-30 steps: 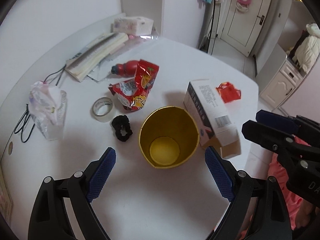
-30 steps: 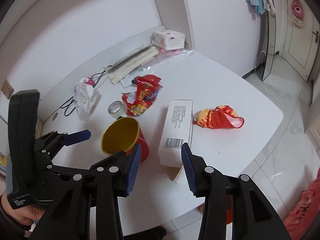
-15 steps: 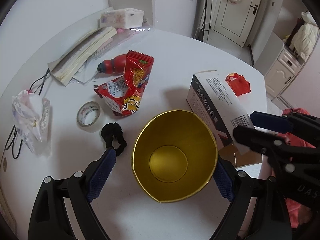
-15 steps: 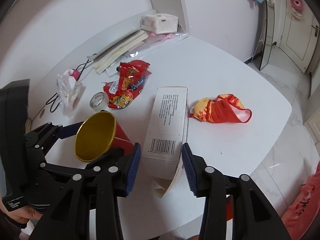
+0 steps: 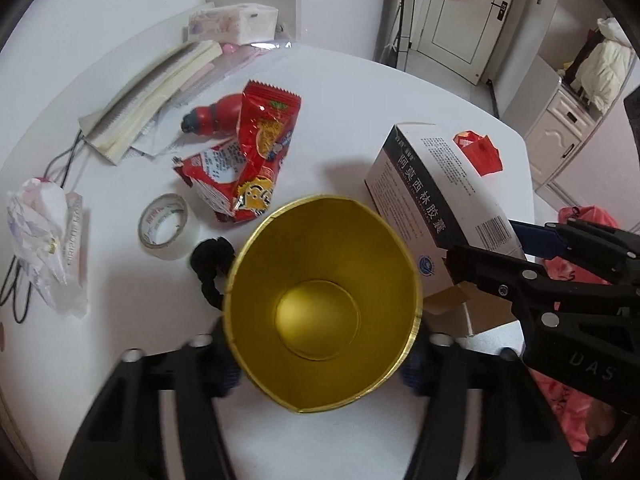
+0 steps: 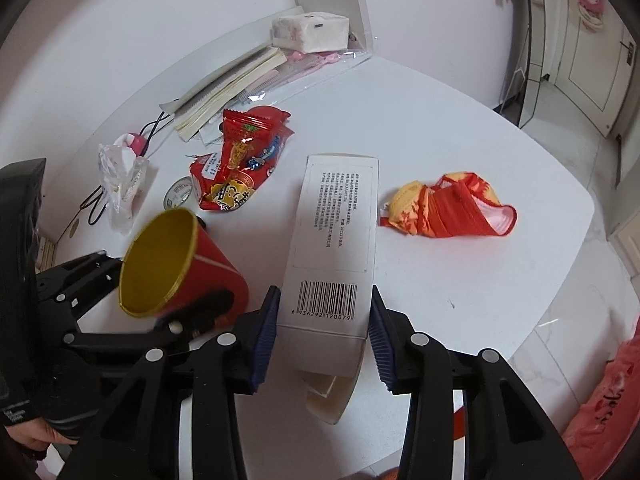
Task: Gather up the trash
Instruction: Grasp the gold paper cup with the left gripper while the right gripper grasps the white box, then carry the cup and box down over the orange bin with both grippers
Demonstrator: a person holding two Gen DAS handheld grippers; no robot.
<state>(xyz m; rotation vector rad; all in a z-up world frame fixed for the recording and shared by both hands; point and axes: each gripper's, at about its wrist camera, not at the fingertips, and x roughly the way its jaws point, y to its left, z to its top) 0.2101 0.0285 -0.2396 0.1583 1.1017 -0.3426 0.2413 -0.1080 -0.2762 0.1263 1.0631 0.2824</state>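
While I tilt both tools steeply down over the white table [image 6: 460,128], my left gripper [image 5: 320,364] has just been closing and its jaws now sit against the two sides of the red paper cup [image 6: 188,268], gold inside, which stands at the near left; it looks gripped, though the pads are blurred. My right gripper [image 6: 322,330] straddles the near end of the white box [image 6: 334,232], blue pads [image 6: 264,328] touching or just beside its long sides at the barcode; I cannot tell if they press. The box lies flat just right of the cup, its near flap open.

Beyond the cup lie red snack wrappers [image 5: 248,160], a red bottle [image 5: 216,118] behind them, a roll of tape [image 5: 164,222] and a black hair tie [image 5: 210,264] touching the cup's far-left side. A crumpled plastic bag [image 5: 44,232] sits at far left, papers [image 5: 148,96] and a tissue pack [image 5: 232,22] by the wall. A crumpled red-and-yellow face mask [image 6: 448,210] lies right of the box, apart from it.
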